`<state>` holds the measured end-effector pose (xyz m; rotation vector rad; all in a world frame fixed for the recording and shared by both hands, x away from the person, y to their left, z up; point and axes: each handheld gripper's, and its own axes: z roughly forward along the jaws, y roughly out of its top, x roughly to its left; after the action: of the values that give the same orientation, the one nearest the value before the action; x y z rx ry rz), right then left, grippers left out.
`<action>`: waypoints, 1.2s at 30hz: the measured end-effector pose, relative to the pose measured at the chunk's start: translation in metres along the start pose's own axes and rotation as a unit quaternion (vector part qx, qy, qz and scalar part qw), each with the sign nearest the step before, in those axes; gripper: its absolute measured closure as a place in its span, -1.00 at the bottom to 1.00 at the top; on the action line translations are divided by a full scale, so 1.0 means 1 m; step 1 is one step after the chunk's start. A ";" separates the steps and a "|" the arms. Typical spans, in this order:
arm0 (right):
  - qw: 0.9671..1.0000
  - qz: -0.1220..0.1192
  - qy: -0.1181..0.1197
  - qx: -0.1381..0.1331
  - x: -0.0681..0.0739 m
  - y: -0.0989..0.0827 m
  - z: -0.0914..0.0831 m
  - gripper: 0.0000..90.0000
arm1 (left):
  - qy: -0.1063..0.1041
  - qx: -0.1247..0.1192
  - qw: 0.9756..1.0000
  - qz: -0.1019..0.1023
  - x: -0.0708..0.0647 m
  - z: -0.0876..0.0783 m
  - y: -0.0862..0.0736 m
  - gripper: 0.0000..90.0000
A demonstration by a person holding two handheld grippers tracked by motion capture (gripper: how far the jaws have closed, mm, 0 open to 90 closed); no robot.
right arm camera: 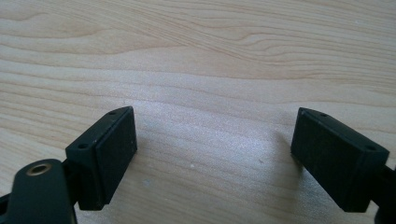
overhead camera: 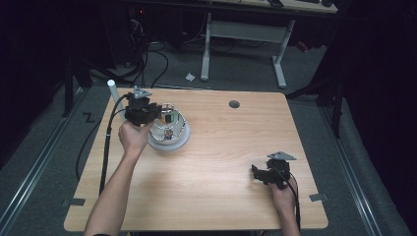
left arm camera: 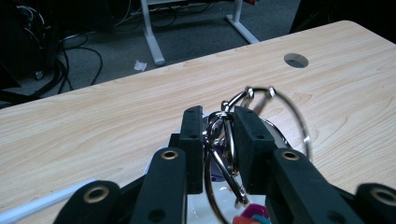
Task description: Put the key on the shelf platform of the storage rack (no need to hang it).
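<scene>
A round base [overhead camera: 178, 143] sits on the surface [overhead camera: 221, 162] near its far left corner, with a wire basket [overhead camera: 169, 123] on it and small items inside. The left claw [overhead camera: 152, 114] is over the basket's left rim, clamped on its wire [left arm camera: 227, 140]. A cable hole [overhead camera: 234, 104] lies by the far edge. The right claw [overhead camera: 255, 172] rests near the near right corner, well apart from the basket.

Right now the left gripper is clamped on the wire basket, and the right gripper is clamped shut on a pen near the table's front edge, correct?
Not quite. The right gripper holds nothing: the right gripper view shows its jaws standing wide apart over bare table. The left gripper is indeed clamped on the wire basket.
</scene>
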<state>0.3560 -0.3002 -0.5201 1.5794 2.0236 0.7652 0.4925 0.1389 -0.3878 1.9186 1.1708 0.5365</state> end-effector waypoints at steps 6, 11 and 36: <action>1.000 0.000 0.000 0.000 0.000 0.000 0.000 -0.68 | 0.000 0.006 1.000 0.007 -0.002 0.004 -0.001 0.68; 1.000 0.000 0.000 0.000 0.000 0.000 0.000 -0.68 | -0.006 0.013 1.000 0.006 -0.003 0.008 -0.004 0.70; 1.000 -0.001 0.000 0.000 0.000 0.000 0.000 -0.68 | -0.011 0.038 0.999 -0.012 -0.004 0.030 -0.022 0.70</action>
<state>0.3558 -0.3003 -0.5201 1.5778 2.0248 0.7653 0.5000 0.1287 -0.4233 1.9673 1.2136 0.4621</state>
